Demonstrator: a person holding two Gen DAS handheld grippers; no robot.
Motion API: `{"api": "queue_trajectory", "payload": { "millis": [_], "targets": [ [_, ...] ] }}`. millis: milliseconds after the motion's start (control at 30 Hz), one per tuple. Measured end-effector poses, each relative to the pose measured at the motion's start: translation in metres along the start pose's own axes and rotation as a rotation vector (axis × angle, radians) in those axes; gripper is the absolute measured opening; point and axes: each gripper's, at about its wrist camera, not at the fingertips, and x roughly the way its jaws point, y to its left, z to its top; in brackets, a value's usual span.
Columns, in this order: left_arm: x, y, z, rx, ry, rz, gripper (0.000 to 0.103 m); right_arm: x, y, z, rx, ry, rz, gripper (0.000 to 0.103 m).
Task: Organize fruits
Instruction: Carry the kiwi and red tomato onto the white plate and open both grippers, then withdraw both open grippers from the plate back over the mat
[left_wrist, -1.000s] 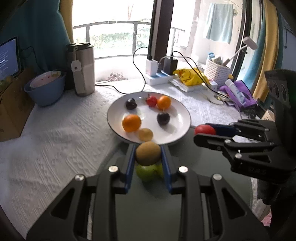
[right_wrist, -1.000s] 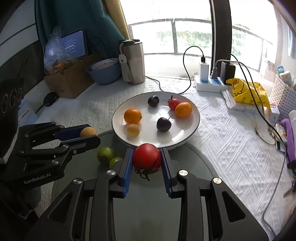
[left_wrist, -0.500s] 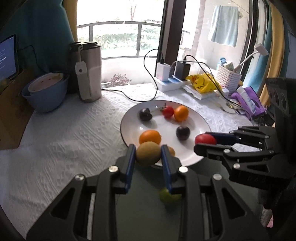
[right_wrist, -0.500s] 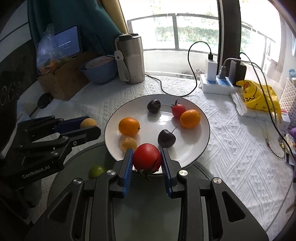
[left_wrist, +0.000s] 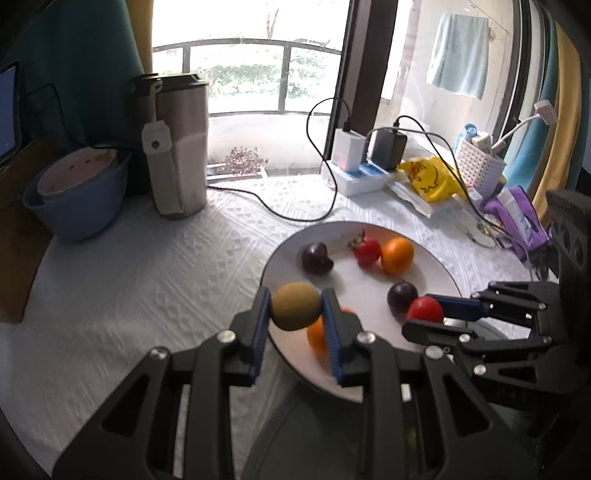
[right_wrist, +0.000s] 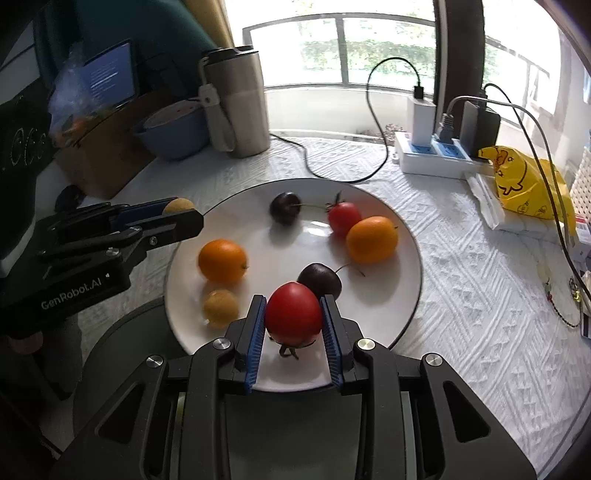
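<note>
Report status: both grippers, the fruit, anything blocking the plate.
Left gripper shut on kiwi. Right gripper shut on tomato. Both over plate; six fruits there, open spots remain.

Looks like someone's home, a lived-in room by a balcony. A towel hangs outside past the railing, curtains frame the window, and the surface's white cloth holds a thermos, power strip with chargers, and a basket.
</note>
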Motion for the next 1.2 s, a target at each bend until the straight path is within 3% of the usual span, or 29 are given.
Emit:
{"api": "queue_trajectory", "payload": {
  "millis": [600,733,1200],
  "targets": [
    [0.024,0.0,0.01,-0.002,0.039,-0.028,0.032,-0.001,-0.01,0.005,0.033,-0.044,-0.02,0.032],
    [0.014,-0.001,0.012,-0.015,0.017,-0.037,0.045,-0.011,-0.009,0.006,0.04,-0.062,-0.028,0.036],
    [-0.035,-0.011,-0.003,-0.024,-0.042,-0.043,0.046,-0.051,0.01,-0.004,0.033,-0.109,-0.039,0.039]
  ]
}}
